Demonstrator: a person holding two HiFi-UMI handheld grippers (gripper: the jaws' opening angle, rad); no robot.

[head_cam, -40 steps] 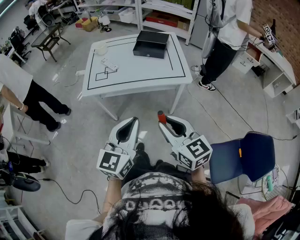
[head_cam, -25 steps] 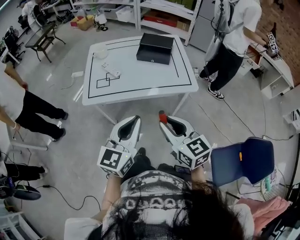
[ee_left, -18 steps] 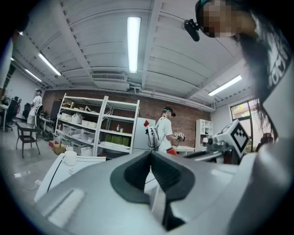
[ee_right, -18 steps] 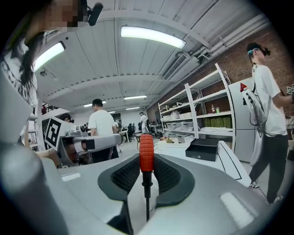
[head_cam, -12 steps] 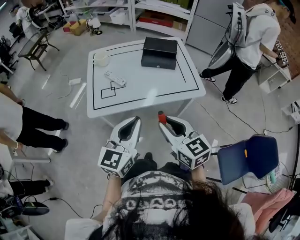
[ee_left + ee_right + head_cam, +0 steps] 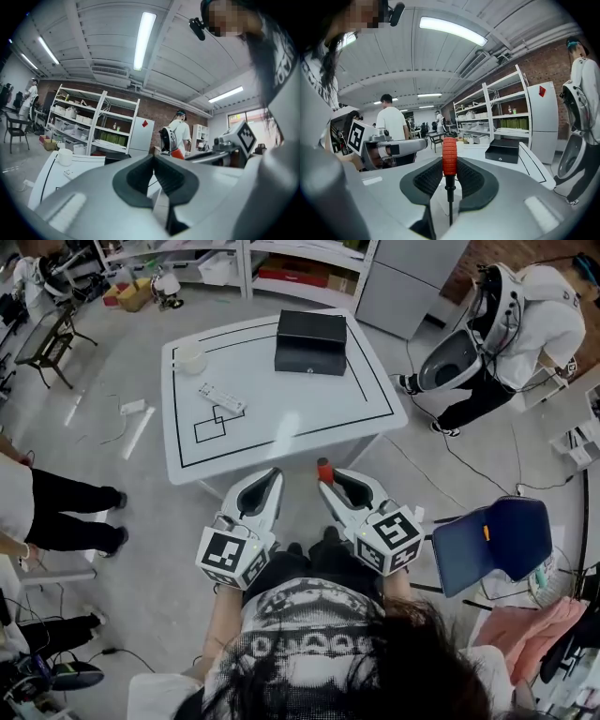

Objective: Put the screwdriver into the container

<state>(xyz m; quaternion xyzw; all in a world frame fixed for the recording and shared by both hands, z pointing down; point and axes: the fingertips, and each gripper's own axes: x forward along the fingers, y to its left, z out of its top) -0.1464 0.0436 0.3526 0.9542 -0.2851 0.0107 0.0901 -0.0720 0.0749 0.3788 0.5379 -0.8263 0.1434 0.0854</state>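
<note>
My right gripper [image 6: 330, 486] is shut on a screwdriver [image 6: 324, 471], whose red handle [image 6: 449, 157] sticks out past the pads and whose black shaft [image 6: 450, 197] runs back between them. The jaws of my left gripper [image 6: 272, 476] are shut and empty, the pads meeting in the left gripper view [image 6: 153, 164]. Both are held side by side in front of my chest, short of the white table [image 6: 281, 413]. The container, a black box [image 6: 309, 341], stands at the table's far edge; the right gripper view shows this black box [image 6: 503, 150] ahead to the right.
A white cup [image 6: 191, 358] and a white remote [image 6: 222, 397] lie on the table's left part. A blue chair [image 6: 492, 540] stands at my right. One person [image 6: 511, 320] bends over beyond the table's right corner, another [image 6: 42, 507] stands at left. Shelves [image 6: 309, 263] line the back.
The head view has drifted, and the table now sits slightly nearer. The person at the right has moved off and bent over. Both grippers keep their pose, screwdriver still held.
</note>
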